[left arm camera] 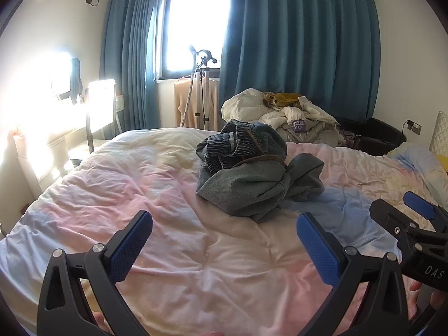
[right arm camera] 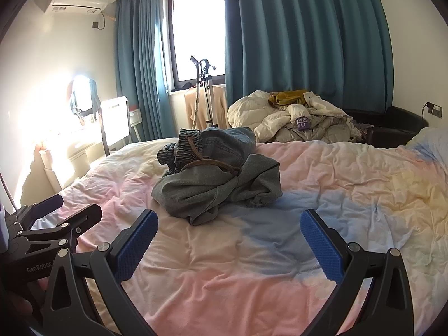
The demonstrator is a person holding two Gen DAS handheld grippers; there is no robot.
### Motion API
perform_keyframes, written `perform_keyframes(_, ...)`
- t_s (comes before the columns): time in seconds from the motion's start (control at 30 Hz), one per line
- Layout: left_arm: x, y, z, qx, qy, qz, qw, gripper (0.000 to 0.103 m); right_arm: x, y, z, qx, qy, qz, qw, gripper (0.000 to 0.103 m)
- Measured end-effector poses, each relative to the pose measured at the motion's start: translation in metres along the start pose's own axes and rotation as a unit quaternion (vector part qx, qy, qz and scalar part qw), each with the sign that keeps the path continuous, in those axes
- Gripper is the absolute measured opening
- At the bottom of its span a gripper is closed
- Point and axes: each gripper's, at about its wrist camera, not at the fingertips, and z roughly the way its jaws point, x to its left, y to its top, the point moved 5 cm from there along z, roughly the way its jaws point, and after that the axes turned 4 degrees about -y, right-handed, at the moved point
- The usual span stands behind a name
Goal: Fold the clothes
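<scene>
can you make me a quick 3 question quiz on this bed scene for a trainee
1. True or false: the left gripper is shut on the grey-blue trousers.
2. Where does the pile of pale bedding lie?
A. beyond the far edge of the bed, before the blue curtain
B. between the right gripper and the trousers
C. on the desk by the mirror
3. Fill in: the trousers lie in a crumpled ____ on the pastel bed cover, not yet folded.

Key:
1. False; both grippers are open and hold nothing.
2. A
3. heap
</scene>
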Motion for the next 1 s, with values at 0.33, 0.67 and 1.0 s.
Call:
perform_keyframes(0.33,-0.01,-0.003,0.005,-0.002,0.007,0.009,0.9999,0.103,0.0,0.0,-0.002,-0.003,-0.001,0.002,1.0,0.103)
perform_keyframes(0.67,-0.01,-0.002,0.001,-0.005,0.006,0.014,0.9999,0.103,0.0,0.0,-0.001,-0.003,-0.004,0.0,1.0,0.103)
perform_keyframes(1.0,-0.01,-0.001,0.0,-0.006,0.004,0.017,0.9998,0.103,0.0,0.0,-0.001,-0.003,-0.004,0.0,1.0,0.103)
